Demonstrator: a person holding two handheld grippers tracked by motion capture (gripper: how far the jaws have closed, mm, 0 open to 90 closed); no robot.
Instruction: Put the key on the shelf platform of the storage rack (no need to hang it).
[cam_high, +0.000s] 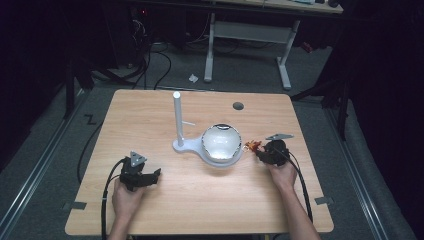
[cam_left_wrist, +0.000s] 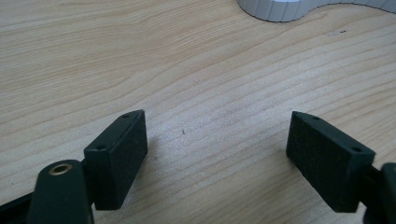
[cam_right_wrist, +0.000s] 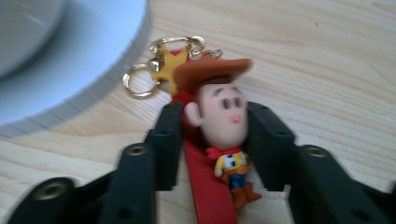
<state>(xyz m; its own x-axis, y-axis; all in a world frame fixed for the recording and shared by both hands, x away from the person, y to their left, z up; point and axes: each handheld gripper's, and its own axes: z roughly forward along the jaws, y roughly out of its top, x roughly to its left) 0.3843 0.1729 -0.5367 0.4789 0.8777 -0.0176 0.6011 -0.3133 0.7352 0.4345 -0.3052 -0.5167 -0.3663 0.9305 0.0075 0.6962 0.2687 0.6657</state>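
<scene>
So from where I'm standing, going left to right: the left claw (cam_high: 150, 176) sits low over the wooden surface (cam_high: 200, 200) near the front left, released, with its jaws spread wide and nothing but bare wood grain between them in the left gripper view. It's well apart from the action. In the middle there's the white stand (cam_high: 178, 120), an upright post with a little peg sticking out sideways, on a flat white base that also carries a shiny domed bowl (cam_high: 221, 142). Then, just to the right of that base, is the thing that matters: a cowboy doll keychain (cam_right_wrist: 224, 135) on a red strap (cam_right_wrist: 201, 186). The right claw (cam_right_wrist: 215, 130) is clenched on it, with the jaws pressing either side of the doll's head. The strap's long axis runs straight along the claw, so the gold rings (cam_right_wrist: 140, 79) and yellow star (cam_right_wrist: 170, 67) poke out past the jaw tips, aimed at the edge of the white base, close by it. That's the relation I'd watch. If the plan is to hang it on that peg, the ring end is already leading and the right hand is clearly the nearer one, but the peg sits up and to the left, past the bowl, so the claw would have to lift and carry over it. That's my guess, anyway.
</scene>
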